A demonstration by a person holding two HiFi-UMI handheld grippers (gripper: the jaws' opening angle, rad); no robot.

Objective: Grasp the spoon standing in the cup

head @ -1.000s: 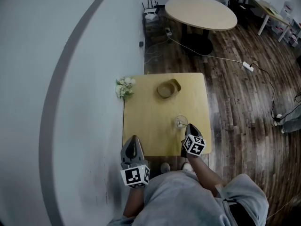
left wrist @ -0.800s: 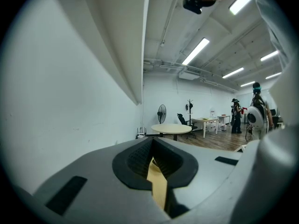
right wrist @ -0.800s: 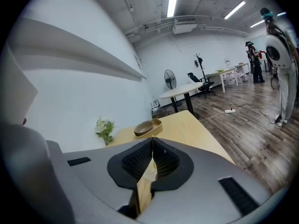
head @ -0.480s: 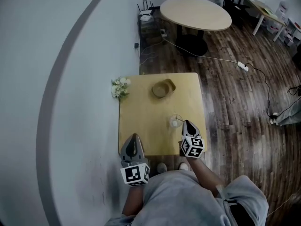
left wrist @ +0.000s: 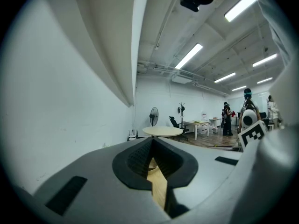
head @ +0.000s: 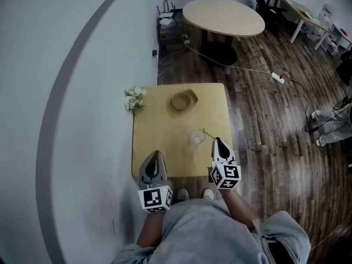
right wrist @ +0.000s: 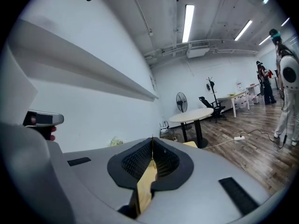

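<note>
Right tongs (head: 216, 141): jaws together at the tip. In the right gripper view a thin sliver stands up out of the seam, and I read that as the spoon's handle pinched between them.
Spoon (head: 208, 133): a fine line in the head view, slanting from the tong tip toward 10 o'clock and ending at the cup's rim. Whether its bowl end sits inside the cup is too small to tell.
Cup (head: 196, 137): upright on the counter (head: 159, 125), toward the 4 o'clock part of the top, just beside the right tongs at their 9 o'clock.
Just changed: a second ago the tong tip lay right against the cup. Now there's a gap between them, and the handle bridges it.
What it means: the grasp looks made, and the spoon seems to be coming away with the tongs. A slow, straight pull would be the safe way to avoid tipping the cup.
Left tongs (head: 155, 154): jaws together, nothing between them, parked over the near edge at 7 o'clock, well apart from the cup.
Also on the counter: a bowl (head: 183, 100) at 12 o'clock and flowers (head: 132, 98) at the 10 o'clock corner, both untouched.
</note>
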